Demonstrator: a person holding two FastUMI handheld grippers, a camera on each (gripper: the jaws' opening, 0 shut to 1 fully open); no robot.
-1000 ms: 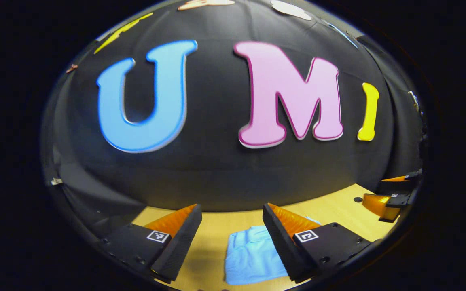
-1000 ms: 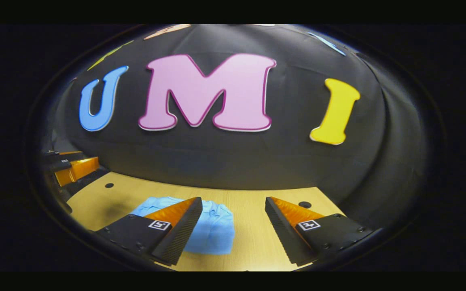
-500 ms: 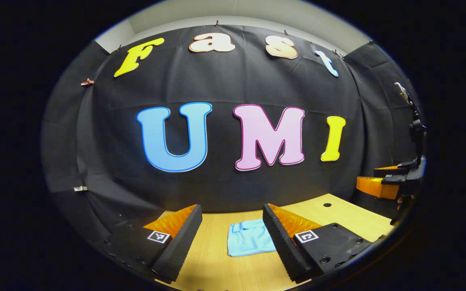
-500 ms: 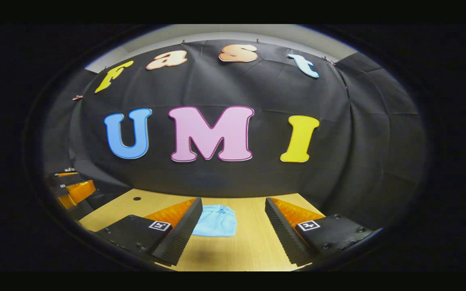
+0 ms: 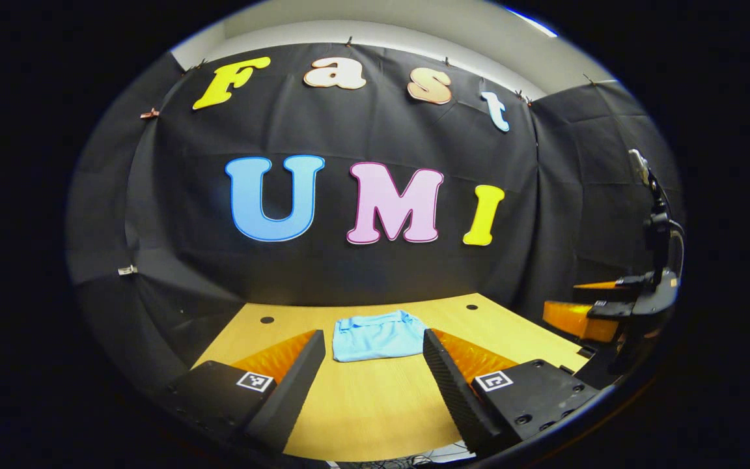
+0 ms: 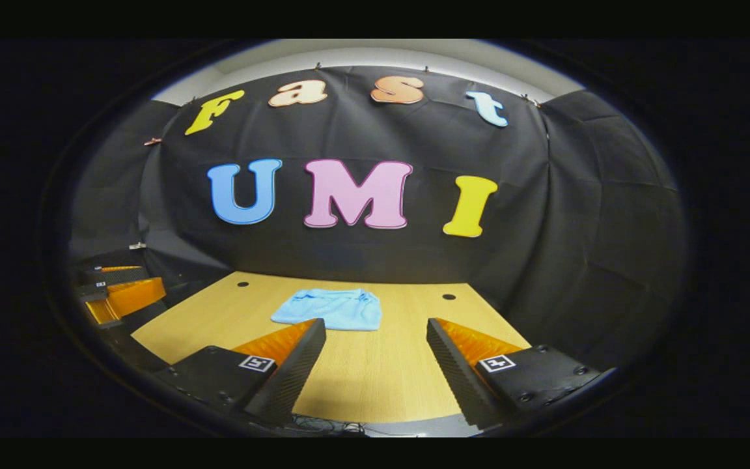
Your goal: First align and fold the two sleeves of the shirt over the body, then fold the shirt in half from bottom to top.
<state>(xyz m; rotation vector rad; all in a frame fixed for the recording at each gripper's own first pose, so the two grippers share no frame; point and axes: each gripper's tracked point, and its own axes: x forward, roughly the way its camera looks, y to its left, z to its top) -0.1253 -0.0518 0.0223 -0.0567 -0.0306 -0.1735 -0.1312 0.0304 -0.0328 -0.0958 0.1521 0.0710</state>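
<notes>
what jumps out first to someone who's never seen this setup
The light blue shirt catches the eye, lying folded into a compact bundle near the far middle of the wooden table. Next come the open left gripper and right gripper, held back from the shirt, with bare tabletop between their fingers.

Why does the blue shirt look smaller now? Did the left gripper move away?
Yes. The left gripper pulled back from the folded shirt; more table lies between them now.

Left claw (image 5: 374, 365): black screwed housings, square markers, ribbed fingers.
</notes>
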